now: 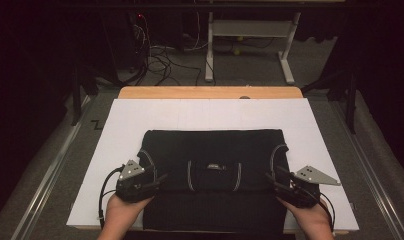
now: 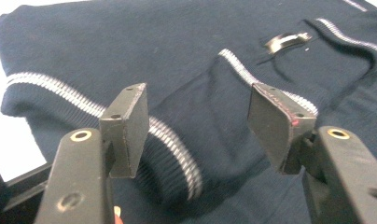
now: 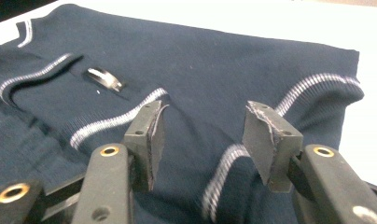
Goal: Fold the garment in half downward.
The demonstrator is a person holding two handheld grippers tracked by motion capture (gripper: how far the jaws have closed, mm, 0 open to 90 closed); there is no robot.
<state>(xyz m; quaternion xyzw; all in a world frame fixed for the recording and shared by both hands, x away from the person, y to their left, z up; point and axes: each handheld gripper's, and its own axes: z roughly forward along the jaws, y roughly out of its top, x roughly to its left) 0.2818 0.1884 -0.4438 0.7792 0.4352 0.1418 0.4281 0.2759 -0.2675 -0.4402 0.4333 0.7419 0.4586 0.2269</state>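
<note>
The left gripper (image 1: 160,178) and right gripper (image 1: 270,179) stand with jaws parted, gripping nothing, at the sides of the folded dark navy knit sweater with pale striped trim (image 1: 212,175). It lies on a white sheet (image 1: 205,112) over the wooden table (image 1: 210,92); cables (image 1: 160,60) and a white frame (image 1: 250,30) beyond.

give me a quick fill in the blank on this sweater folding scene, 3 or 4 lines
1. The dark sweater lies on a ____ sheet that covers the table.
2. The stripes along the sweater's edges are ____.
3. The jaws of the left tongs and the right tongs stand ____, with no cloth pinched between them.
4. A small shiny label sits near the ____ of the sweater.

Missing words: white; white; open; collar
</note>
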